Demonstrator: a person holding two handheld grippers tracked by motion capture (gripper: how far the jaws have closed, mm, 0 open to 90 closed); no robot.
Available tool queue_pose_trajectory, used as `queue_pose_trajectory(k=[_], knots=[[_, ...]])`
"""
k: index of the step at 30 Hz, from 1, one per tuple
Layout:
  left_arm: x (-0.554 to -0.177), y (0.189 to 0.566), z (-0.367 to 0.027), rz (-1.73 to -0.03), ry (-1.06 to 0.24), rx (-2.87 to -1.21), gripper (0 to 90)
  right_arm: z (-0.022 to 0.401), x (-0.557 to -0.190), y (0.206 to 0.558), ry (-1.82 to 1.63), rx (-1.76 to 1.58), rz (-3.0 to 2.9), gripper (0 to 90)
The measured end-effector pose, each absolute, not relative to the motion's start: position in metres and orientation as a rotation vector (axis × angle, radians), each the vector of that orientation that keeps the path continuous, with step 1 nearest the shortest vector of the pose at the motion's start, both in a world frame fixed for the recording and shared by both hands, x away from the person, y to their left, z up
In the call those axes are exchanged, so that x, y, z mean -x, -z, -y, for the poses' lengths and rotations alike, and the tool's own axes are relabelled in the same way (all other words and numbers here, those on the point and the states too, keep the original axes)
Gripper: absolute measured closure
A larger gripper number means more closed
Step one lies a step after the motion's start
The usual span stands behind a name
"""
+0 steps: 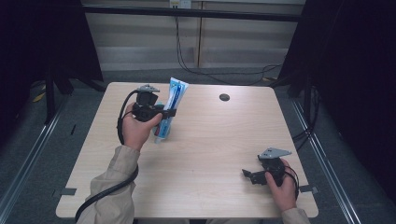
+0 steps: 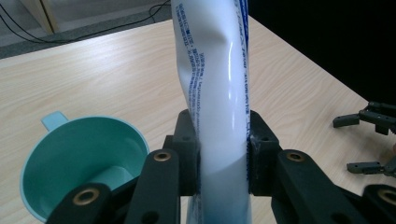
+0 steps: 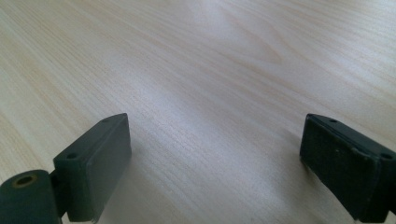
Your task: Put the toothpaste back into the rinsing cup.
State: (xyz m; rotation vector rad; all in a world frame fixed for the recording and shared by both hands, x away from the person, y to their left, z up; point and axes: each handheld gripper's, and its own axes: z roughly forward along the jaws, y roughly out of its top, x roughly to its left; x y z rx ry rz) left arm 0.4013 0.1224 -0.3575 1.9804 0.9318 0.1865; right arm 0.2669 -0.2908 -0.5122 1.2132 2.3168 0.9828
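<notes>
Left tool (image 1: 164, 112) clamped on a white toothpaste tube (image 1: 170, 105) with blue print, held above the left-rear part of the wooden bench (image 1: 210, 140). In the high view: tube tilted, flat crimped end up and toward the rear, lower end pointing down near the bench surface. In the left gripper view: tube (image 2: 219, 93) squeezed between both pads (image 2: 187, 154), standing up through the middle of the frame, its body dented and slightly twisted above the grip.

Teal plastic cup (image 2: 84, 163) with a small tab handle at its rim, seen in the left gripper view just beside the left tool (image 2: 222, 158) on that view's left, mouth open toward the camera. Smooth teal inner wall and floor visible, with no contents discernible. Tube outside the cup, next to its rim; touching or apart cannot be told.

Right tool (image 1: 250, 176) low over the right-front corner of the bench, well apart from the tube, held in the person's right hand (image 1: 282, 186). Jaws spread wide in the right gripper view, with bare wood grain between the 2 pads (image 3: 100, 163) and nothing gripped.

Small dark round spot (image 1: 224, 97) on the bench near its rear edge. Cables (image 1: 219, 74) trailing across the floor behind.
</notes>
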Motion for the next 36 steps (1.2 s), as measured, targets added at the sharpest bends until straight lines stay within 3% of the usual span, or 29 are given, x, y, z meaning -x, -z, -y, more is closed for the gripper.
queue_pose_trajectory(k=[36], knots=[[-0.42,0.34,-0.126,-0.942,-0.222,-1.945,70.6,0.291,-0.267,0.512,-0.983,-1.214,-2.317,8.4]])
